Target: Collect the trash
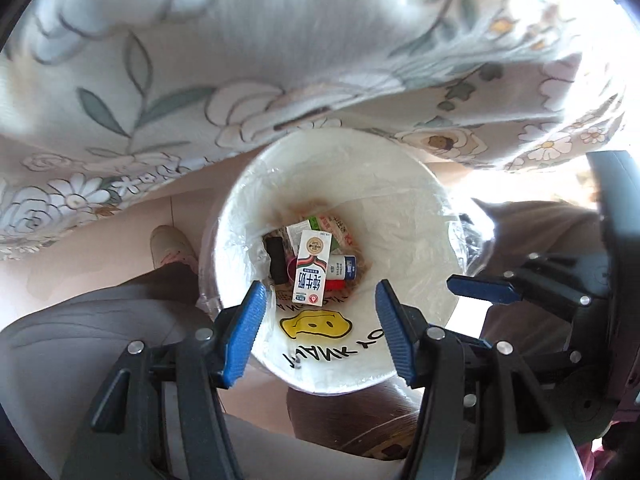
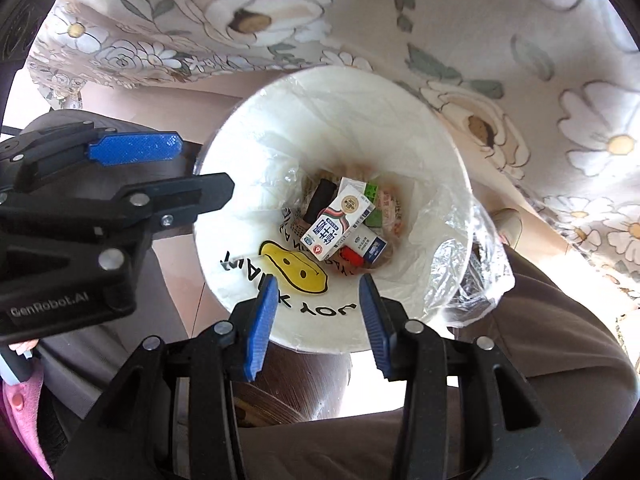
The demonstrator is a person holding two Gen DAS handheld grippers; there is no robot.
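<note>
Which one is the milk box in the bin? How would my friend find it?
Look into the round white bin with the yellow smiley face printed on its liner. At the bottom lies a pile of trash, and the milk box sits on top of it in the middle. It is the biggest piece, a white carton with big blue letters and a round gold badge, unlike the black block beside it.

My left gripper (image 1: 320, 332) hangs open and empty over the lined bin (image 1: 400, 200); milk carton (image 1: 311, 268) lies inside on other trash.
</note>
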